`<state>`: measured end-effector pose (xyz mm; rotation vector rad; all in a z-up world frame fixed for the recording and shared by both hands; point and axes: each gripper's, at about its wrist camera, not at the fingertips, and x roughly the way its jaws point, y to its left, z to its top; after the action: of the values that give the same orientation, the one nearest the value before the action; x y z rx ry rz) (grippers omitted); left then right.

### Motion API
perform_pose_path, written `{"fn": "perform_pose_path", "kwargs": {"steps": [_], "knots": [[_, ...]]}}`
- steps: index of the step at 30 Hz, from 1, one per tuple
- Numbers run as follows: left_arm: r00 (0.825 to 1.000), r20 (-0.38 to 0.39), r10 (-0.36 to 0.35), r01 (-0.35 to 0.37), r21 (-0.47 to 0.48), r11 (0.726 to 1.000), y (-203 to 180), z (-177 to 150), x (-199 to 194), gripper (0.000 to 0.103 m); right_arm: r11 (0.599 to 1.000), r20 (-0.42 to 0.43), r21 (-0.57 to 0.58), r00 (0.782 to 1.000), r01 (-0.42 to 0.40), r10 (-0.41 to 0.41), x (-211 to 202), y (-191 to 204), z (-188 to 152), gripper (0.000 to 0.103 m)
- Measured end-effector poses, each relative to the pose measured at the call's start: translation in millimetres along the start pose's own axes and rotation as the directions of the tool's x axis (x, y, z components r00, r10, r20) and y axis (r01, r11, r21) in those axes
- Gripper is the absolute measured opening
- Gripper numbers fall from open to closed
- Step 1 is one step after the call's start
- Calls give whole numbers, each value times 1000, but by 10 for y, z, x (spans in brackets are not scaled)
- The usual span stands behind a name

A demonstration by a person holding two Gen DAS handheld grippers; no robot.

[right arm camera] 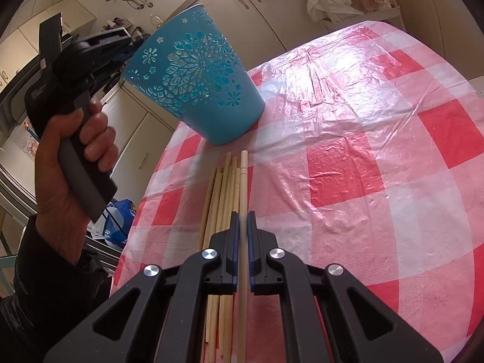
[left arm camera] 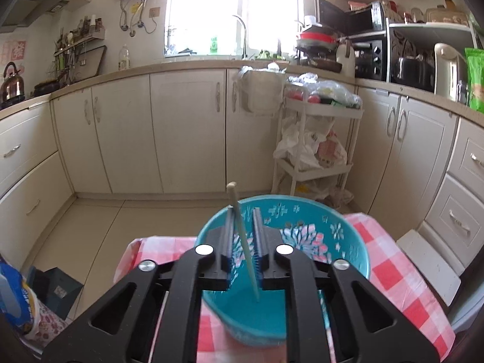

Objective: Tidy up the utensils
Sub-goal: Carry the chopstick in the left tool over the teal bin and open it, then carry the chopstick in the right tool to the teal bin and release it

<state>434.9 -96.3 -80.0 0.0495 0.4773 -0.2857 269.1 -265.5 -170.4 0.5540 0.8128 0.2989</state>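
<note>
Chopstick stands, seemingly unpinched, within left gripper; right gripper clamps another.

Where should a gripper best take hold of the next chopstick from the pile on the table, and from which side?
Probably at its near part, coming from the near table edge along its length, as the right gripper does on its chopstick. The chopsticks lie flat, side by side, pointing toward the blue basket; an outer one leaves a free side for a finger.
</note>
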Motion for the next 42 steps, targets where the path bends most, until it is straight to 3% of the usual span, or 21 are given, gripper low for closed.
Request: {"fn": "perform_pose_path", "kwargs": {"steps": [2,9,13,16,20,24,26,31,34,37,39,42], "knots": [[1000,-19,19,-18,7,1000,15,-81,-88,25,1000,2,-4,1000,2,-2,1,9,4,6],[998,-34,47,-46,18,999,82,-314,-478,40,1000,13,10,1000,-3,3,-23,-21,17,6],[998,58,-7,11,-74,997,282,-437,-767,48,1000,42,20,999,-16,15,-123,-1,86,6],[984,169,-52,76,-144,987,444,-554,-951,51,1000,69,2,997,-18,18,-210,79,185,6],[982,187,-18,55,-194,980,612,-659,-923,52,999,164,-32,985,-43,48,-429,282,484,6],[995,97,5,19,-251,968,764,-818,-696,53,992,281,-100,954,-79,104,-639,601,899,6],[998,65,2,15,-269,963,799,-866,-626,54,986,346,-138,928,-98,140,-732,792,1122,6],[998,55,4,10,-246,969,753,-918,-570,55,971,456,-212,867,-114,202,-777,1228,1594,6],[999,47,3,9,-247,969,746,-942,-553,57,968,507,-246,843,-58,179,-656,1418,1790,6],[1000,30,5,3,-258,966,763,-942,-518,57,962,565,-269,817,51,115,-440,1575,1948,6],[1000,27,5,2,-264,965,770,-938,-508,57,956,583,-273,809,110,73,-256,1618,2027,6],[1000,24,6,0,-261,965,757,-939,-506,58,946,581,-270,814,178,13,1,1573,2093,6]]}}
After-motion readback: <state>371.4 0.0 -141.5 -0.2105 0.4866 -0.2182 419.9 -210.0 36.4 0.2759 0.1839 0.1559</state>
